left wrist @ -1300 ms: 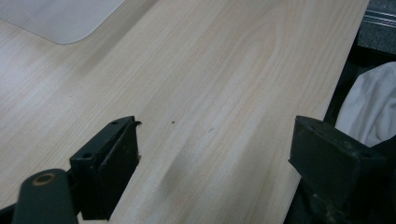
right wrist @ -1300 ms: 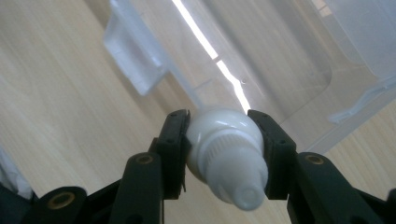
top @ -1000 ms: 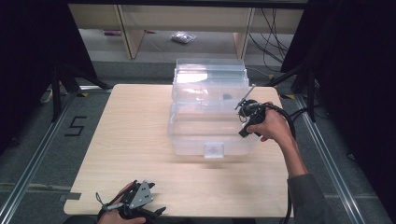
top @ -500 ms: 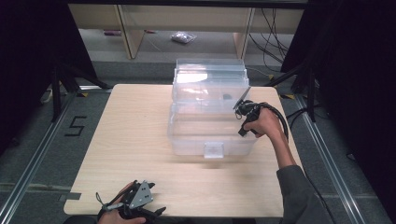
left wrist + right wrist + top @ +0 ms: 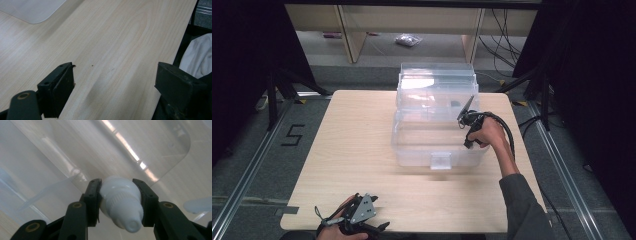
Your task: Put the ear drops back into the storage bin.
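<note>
Right gripper (image 5: pixel 117 187) clamped on white ribbed plastic bottle (image 5: pixel 121 203), inside clear plastic storage bin (image 5: pixel 437 127). Left gripper (image 5: pixel 112 82) spread wide, holding nothing, over pale wooden table (image 5: pixel 120 37).

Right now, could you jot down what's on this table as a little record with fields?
Table: light wooden tabletop
Container: clear plastic storage box, lid raised at the back
Right gripper: shut on a white bottle, cap end towards the camera, held over the box
Left gripper: open, nothing between its jaws, at the table's near edge
Floor behind: small wrapped packet
</note>
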The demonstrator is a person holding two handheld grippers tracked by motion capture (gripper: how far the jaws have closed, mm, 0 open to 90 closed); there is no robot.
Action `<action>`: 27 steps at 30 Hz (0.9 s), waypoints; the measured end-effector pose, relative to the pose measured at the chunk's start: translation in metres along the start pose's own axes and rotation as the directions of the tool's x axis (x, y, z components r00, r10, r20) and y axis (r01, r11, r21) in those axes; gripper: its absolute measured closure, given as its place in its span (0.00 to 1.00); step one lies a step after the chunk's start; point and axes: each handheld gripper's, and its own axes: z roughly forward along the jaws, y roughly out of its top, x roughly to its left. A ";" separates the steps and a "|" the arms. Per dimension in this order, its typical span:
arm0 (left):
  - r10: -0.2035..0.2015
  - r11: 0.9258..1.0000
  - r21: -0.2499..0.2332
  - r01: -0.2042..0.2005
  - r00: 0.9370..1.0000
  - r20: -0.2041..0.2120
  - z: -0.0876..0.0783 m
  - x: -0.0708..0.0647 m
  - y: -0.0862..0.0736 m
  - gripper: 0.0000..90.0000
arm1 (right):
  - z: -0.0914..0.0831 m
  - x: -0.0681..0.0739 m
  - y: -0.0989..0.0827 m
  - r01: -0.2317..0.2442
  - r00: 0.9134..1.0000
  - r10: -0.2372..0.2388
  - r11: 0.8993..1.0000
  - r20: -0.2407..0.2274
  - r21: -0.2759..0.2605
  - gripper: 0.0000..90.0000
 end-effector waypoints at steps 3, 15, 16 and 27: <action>0.007 1.000 0.010 -0.007 1.000 -0.003 0.000 0.001 0.000 0.17 | 0.004 -0.002 0.001 0.007 1.000 -0.007 1.000 0.018 0.006 0.67; 0.013 1.000 0.005 -0.013 1.000 -0.002 -0.001 0.000 0.001 0.17 | 0.019 -0.007 0.000 0.013 1.000 -0.014 1.000 0.005 0.013 0.67; 0.006 1.000 0.008 -0.006 1.000 -0.008 -0.001 0.000 0.000 0.17 | 0.021 -0.007 0.001 0.016 1.000 -0.016 1.000 0.003 0.015 0.67; 0.015 1.000 0.006 -0.015 1.000 -0.006 -0.001 0.001 0.001 0.17 | 0.027 -0.007 0.003 0.042 0.999 -0.042 0.998 0.008 0.050 0.67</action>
